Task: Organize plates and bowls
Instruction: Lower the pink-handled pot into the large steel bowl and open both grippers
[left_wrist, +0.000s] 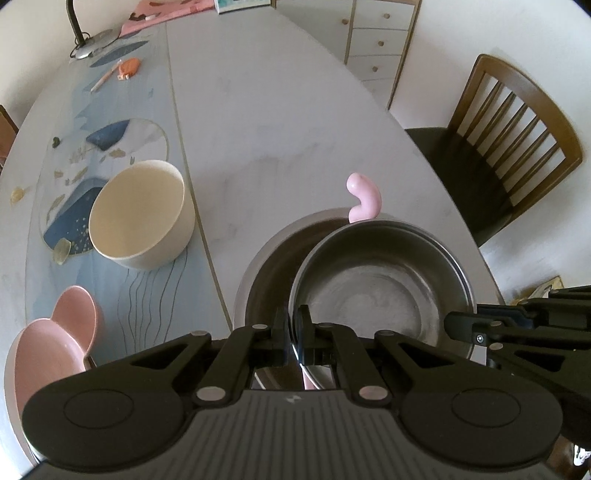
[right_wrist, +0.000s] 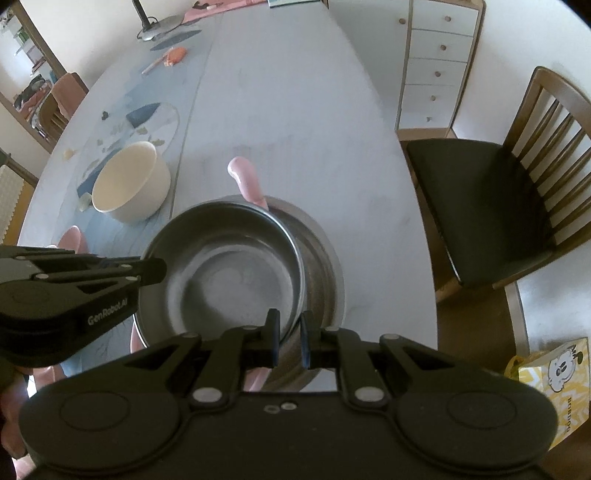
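Both tools, left tool and right tool, clench my steel bowl's rim at six o'clock, steadying it over the larger bowl for nesting.

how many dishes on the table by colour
steel: 2, the steel bowl held over the steel basin
pink: 2, the pink heart dish and a pink dish under the basin
cream: 1, the cream bowl
total: 5

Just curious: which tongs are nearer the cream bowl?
Left. The left tongs grip the steel bowl rim on the cream bowl side; the right tongs grip the far rim.
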